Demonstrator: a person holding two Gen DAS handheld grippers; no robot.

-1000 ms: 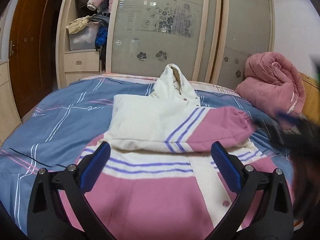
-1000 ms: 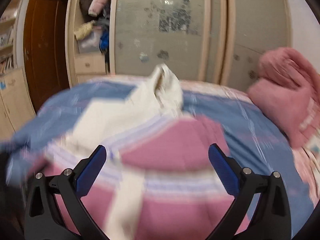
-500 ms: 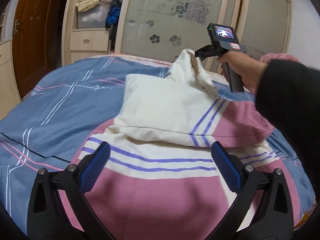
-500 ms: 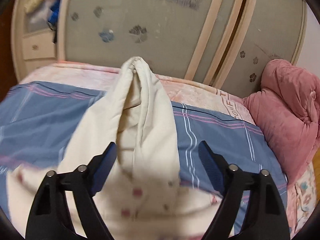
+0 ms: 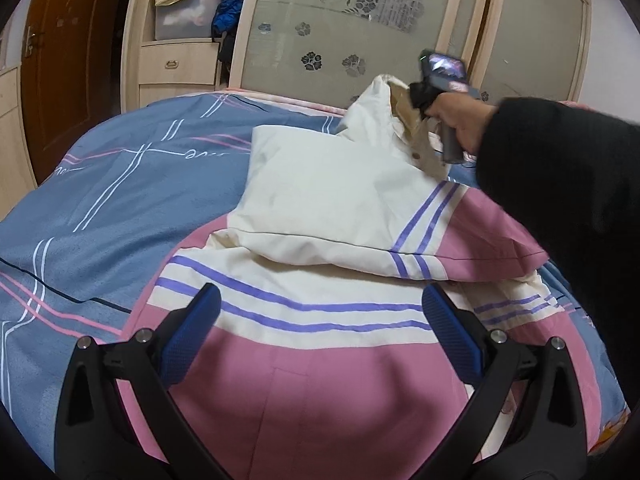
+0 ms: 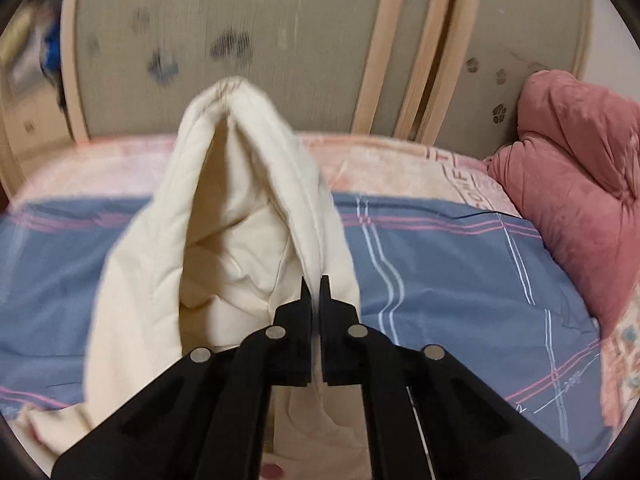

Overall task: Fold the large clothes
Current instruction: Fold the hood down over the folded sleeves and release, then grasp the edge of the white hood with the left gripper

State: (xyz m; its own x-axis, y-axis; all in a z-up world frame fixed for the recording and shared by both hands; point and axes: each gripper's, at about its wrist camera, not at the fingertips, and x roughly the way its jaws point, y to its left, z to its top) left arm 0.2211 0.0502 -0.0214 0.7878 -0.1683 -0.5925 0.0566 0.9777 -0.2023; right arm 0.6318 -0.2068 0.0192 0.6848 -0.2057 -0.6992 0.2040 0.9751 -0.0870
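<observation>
Across the blue bed [image 5: 120, 200], my right tongs [image 6: 317, 280] pinch the jacket's [image 5: 320, 360] cream hood [image 6: 248, 152] at centre frame; left tongs [image 5: 320, 340] gape empty, lower frame.

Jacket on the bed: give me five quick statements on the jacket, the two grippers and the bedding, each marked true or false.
1. The right gripper is shut on the edge of the cream hood. True.
2. The left gripper is clamped on the jacket. False: its jaws stand wide open, with nothing pinched.
3. One sleeve lies folded across the jacket's body. True.
4. The hood lies flat on the bed. False: it stands up in a peak.
5. The pink quilt covers the jacket. False: it sits bundled at the bed's far right, apart from it.
</observation>
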